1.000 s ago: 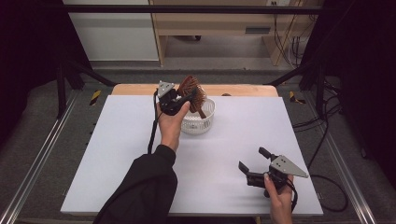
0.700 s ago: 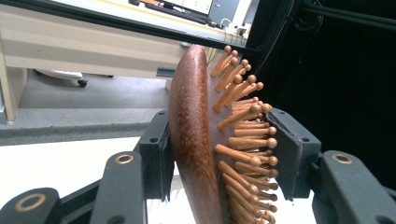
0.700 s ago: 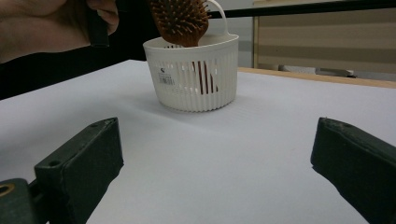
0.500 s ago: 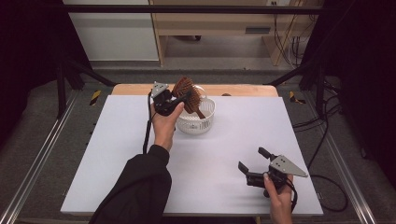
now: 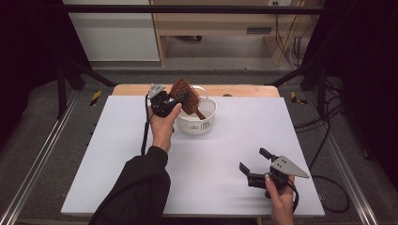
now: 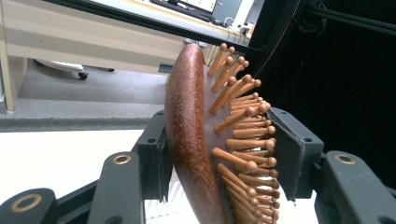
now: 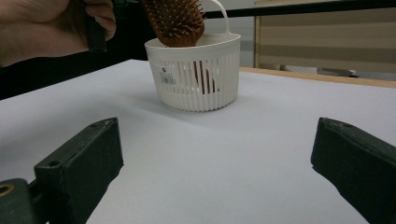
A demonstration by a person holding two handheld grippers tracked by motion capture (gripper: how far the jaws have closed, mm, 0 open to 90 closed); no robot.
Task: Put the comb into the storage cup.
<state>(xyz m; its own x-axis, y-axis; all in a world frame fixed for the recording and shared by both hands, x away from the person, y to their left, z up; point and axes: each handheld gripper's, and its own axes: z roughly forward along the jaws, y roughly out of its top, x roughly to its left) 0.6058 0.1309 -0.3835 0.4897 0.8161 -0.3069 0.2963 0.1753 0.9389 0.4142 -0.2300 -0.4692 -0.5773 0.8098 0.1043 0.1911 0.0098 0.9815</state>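
A white table is carrying a white slatted basket, which is standing directly on it toward the far edge, just beside the left gripper and well apart from the right gripper.

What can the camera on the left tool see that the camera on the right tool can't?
The left gripper view shows the hairbrush from very close: its smooth brown back, its knob-tipped bristles, and the left tool with a black pad on each side of the brush head. The right gripper view shows the whole white basket standing on the white table, the brush handle down inside it, the hand beside it, and the right tool wide open with nothing in it. Both show the brush and the table.
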